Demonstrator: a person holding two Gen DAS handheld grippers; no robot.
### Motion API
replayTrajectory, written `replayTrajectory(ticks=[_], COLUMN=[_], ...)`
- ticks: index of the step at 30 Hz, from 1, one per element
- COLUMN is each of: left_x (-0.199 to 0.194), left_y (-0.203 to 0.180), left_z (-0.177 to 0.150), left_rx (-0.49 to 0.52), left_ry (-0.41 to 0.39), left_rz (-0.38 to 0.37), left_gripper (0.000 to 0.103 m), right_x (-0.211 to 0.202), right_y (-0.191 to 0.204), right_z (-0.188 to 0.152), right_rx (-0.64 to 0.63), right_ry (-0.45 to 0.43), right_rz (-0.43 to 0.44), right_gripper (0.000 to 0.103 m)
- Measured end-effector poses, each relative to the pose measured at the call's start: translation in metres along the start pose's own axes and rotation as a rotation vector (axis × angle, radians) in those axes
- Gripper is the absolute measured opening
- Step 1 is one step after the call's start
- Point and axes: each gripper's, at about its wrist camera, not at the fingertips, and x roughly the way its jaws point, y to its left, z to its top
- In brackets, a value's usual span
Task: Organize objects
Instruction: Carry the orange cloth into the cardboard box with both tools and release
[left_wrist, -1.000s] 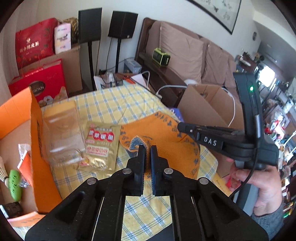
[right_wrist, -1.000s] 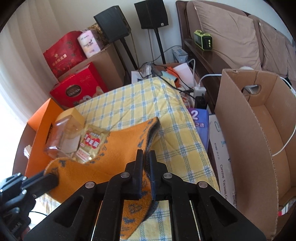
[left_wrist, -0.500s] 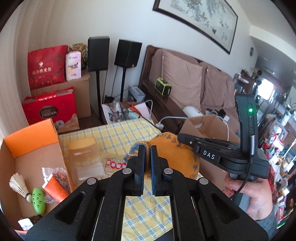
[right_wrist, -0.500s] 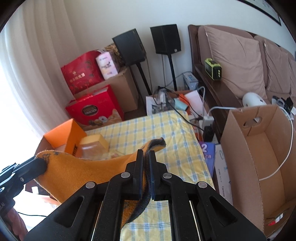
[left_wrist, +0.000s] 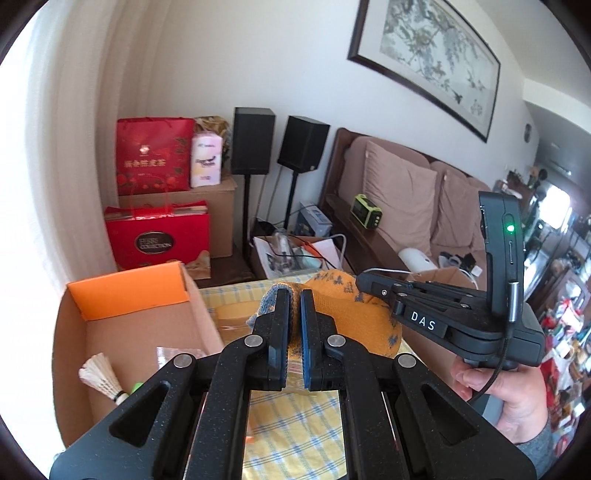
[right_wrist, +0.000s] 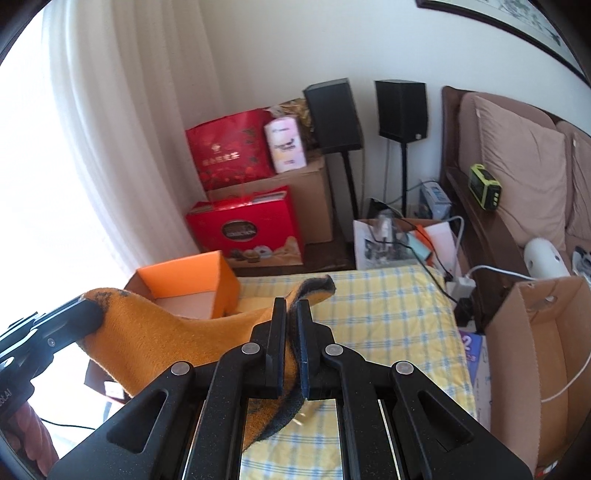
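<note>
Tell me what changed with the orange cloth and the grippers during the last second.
Both grippers rose and lifted the orange cloth off the yellow checked tablecloth; it now hangs stretched between them. The left gripper and right gripper stayed shut on the cloth throughout. The orange-flapped cardboard box did not move.

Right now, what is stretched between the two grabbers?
The orange cloth spans from the left gripper to the right gripper, each shut on it; the right wrist view shows it.
</note>
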Motion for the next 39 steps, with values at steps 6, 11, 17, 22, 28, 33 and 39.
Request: replayTrajectory(ticks=[6, 11, 17, 22, 28, 33, 39], left_x=[-0.021, -0.035, -0.04, -0.032, -0.013, -0.007, 0.002], left_y=[0.04, 0.074, 0.11, 0.134, 0.151, 0.149, 0.135], left_z=[-0.001, -0.001, -0.009, -0.021, -0.042, -0.053, -0.057], left_rx=[-0.053, -0.1, -0.145, -0.181, -0.209, -0.2, -0.187], left_ry=[-0.027, -0.041, -0.032, -0.002, 0.067, 0.097, 0.131], left_rz=[0.055, 0.101, 0.154, 0.196, 0.236, 0.246, 0.212], left_gripper=[0.005, 0.005, 0.005, 0.001, 0.001, 0.001, 0.017], right_x=[0.018, 0.032, 0.052, 0.073, 0.093, 0.097, 0.085], right_y=[0.051, 0.093, 0.133, 0.154, 0.167, 0.159, 0.135], right_z=[0.004, -0.001, -0.017, -0.038, -0.057, -0.059, -0.049], right_rx=[-0.069, -0.133, -0.193, -0.214, -0.242, -0.243, -0.222], right_ry=[0.017, 0.044, 0.09, 0.134, 0.182, 0.203, 0.181], right_rz=[0.059, 0.113, 0.161, 0.18, 0.174, 0.161, 0.118], right_gripper=[0.005, 0.005, 0.005, 0.004, 0.005, 0.008, 0.018])
